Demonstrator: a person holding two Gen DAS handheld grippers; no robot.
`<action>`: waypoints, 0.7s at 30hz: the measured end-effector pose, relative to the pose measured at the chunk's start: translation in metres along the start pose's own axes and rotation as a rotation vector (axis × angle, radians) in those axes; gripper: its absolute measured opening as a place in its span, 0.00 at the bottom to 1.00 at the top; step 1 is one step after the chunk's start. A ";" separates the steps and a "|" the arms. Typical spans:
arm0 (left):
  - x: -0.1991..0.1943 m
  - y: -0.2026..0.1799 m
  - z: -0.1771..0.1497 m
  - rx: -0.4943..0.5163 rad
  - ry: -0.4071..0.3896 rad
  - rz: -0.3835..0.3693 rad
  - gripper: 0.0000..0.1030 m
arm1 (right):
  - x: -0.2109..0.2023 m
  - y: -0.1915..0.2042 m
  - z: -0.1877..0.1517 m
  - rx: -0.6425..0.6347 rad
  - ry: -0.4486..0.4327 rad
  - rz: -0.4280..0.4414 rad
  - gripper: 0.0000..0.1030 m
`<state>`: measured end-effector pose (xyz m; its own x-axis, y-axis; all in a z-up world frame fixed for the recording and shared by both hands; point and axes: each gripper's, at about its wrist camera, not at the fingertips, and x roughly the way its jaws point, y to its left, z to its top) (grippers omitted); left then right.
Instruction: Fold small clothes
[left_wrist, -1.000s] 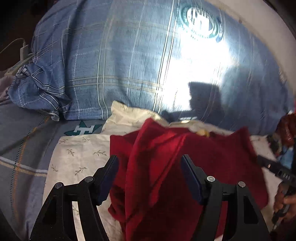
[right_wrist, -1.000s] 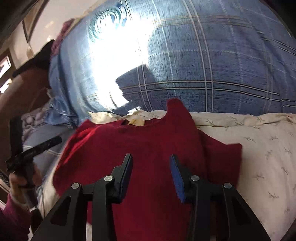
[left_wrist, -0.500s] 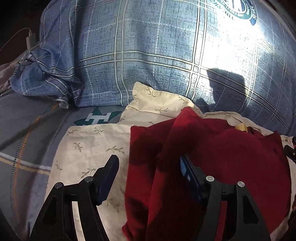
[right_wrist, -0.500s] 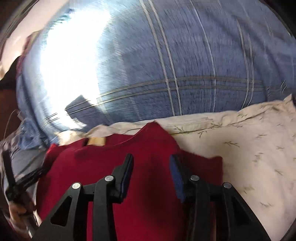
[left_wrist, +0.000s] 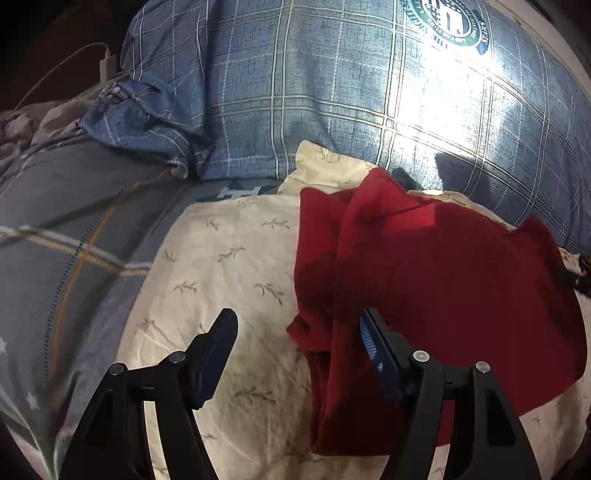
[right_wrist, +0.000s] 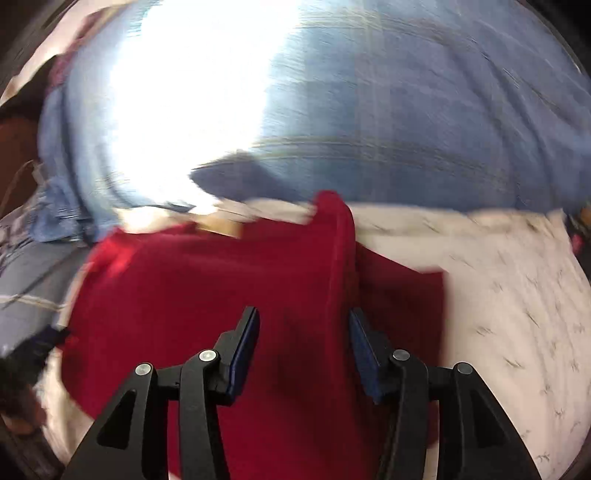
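A small dark red garment (left_wrist: 436, 280) lies partly folded on a cream pillow with a leaf print (left_wrist: 229, 280); its left side is doubled over in a thick fold. My left gripper (left_wrist: 299, 332) stands open above the garment's left edge, one finger over the pillow and the other over the red cloth. In the blurred right wrist view the same red garment (right_wrist: 207, 295) fills the middle, with a raised fold running up it. My right gripper (right_wrist: 303, 328) hangs over that cloth, its jaws opening, and no cloth is pinched between them.
A big blue plaid pillow (left_wrist: 332, 92) with a round green emblem rises behind the garment. Grey-blue bedding (left_wrist: 74, 229) spreads to the left, with a white charger and cable (left_wrist: 107, 62) at the far left. A hand with the other gripper shows at the lower left (right_wrist: 22, 365).
My left gripper slid left, from over the garment's middle to its left edge. My right gripper's jaws widened over the cloth and that view has blurred.
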<state>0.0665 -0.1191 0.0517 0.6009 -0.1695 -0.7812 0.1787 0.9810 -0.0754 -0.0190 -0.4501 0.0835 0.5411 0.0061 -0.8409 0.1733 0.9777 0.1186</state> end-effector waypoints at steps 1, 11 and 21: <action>0.001 0.000 -0.002 -0.008 0.007 -0.006 0.66 | 0.001 0.017 0.006 -0.016 -0.005 0.050 0.51; 0.025 0.018 -0.001 -0.064 0.016 -0.081 0.72 | 0.066 0.176 0.047 -0.163 0.083 0.299 0.59; 0.028 0.025 0.005 -0.070 0.019 -0.102 0.74 | 0.128 0.213 0.053 -0.213 0.134 0.197 0.04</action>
<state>0.0917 -0.1000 0.0312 0.5674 -0.2681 -0.7786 0.1836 0.9629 -0.1978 0.1305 -0.2525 0.0292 0.4318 0.2138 -0.8763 -0.1083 0.9768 0.1849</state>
